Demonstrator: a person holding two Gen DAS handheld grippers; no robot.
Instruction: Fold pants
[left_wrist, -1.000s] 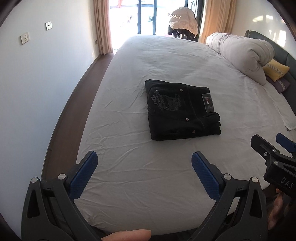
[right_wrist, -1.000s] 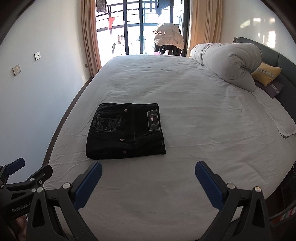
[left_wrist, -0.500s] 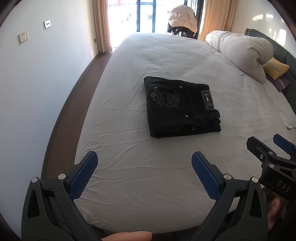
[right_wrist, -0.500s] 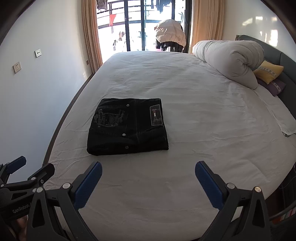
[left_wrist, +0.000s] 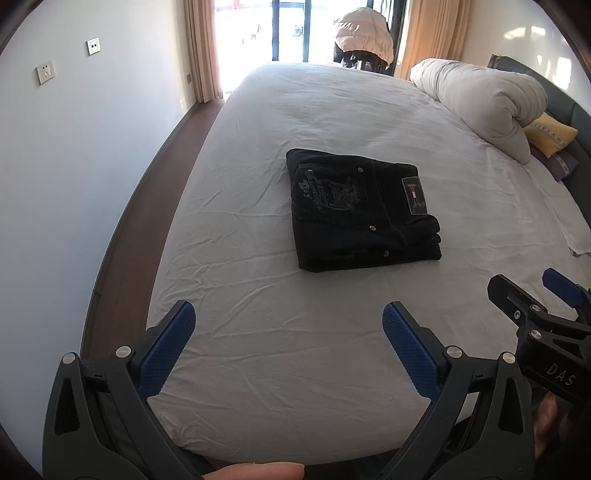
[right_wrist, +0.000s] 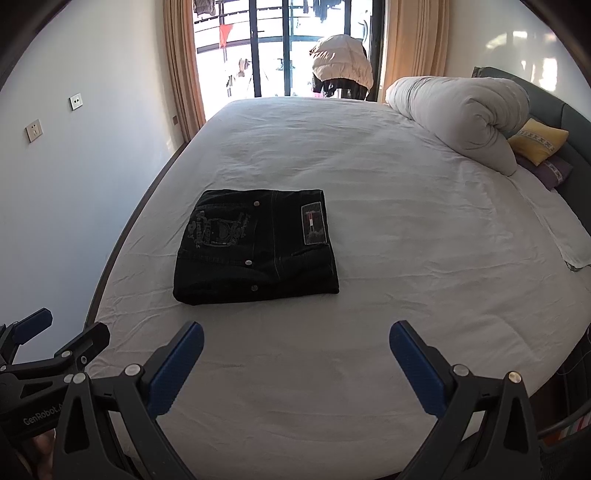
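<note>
Since a second ago I'm pulled back slightly, pants unmoved. They sit folded in a compact black stack mid-bed, well clear of both tools. Left gripper and right gripper both spread wide, holding nothing. Denim looks heavy, fairly stiff; I'd pinch the thick folded edge.

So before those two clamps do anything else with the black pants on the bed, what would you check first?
1. Pants folded into a compact rectangle: ok.
2. Layers stacked evenly at the near right edge: ok, slight stagger.
3. Left gripper open and holding nothing: ok.
4. Right gripper open and holding nothing: ok.
5. Both grippers apart from the pants, above the bare sheet: ok.
6. Underside of the fold smooth: cannot tell, hidden.
</note>
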